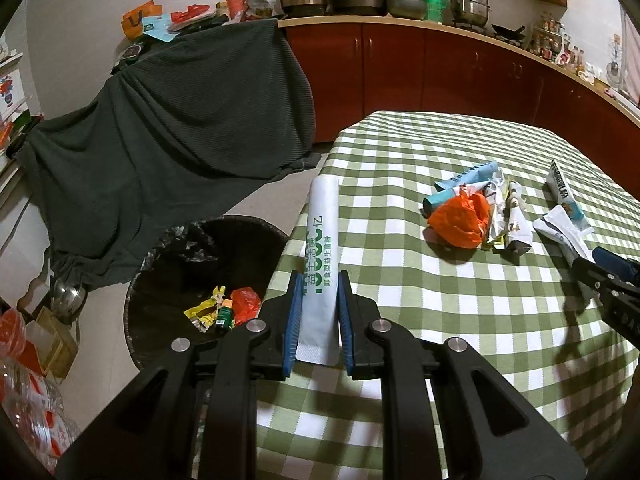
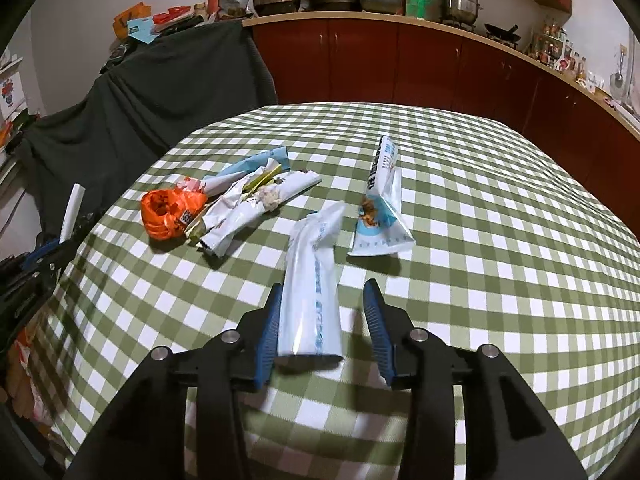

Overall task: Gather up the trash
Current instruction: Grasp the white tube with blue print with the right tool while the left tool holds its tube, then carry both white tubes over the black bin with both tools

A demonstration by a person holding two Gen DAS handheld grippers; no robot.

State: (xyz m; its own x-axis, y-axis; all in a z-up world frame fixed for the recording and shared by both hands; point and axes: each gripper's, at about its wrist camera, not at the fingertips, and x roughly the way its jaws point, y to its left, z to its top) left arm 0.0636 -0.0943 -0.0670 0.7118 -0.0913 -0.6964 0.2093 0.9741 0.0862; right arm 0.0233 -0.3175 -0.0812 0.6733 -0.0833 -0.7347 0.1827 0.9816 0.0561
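Left: bin (image 1: 168, 280) on the floor beside the table (image 1: 460, 320). The left gripper (image 1: 319, 312) clamps a white sachet with green print (image 1: 322, 256), long axis pointing far, at the table's left edge. Centre: orange bag (image 2: 168, 212) among wrappers. Right: the right gripper (image 2: 320, 324) stands partly open around a pale blue-white wrapper (image 2: 310, 304), its long axis pointing far; only the left pad touches it.

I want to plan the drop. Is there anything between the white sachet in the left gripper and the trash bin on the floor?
Nothing visible blocks it. The left gripper is shut on the white sachet at the table's edge, and the open trash bin sits just below, to the left.
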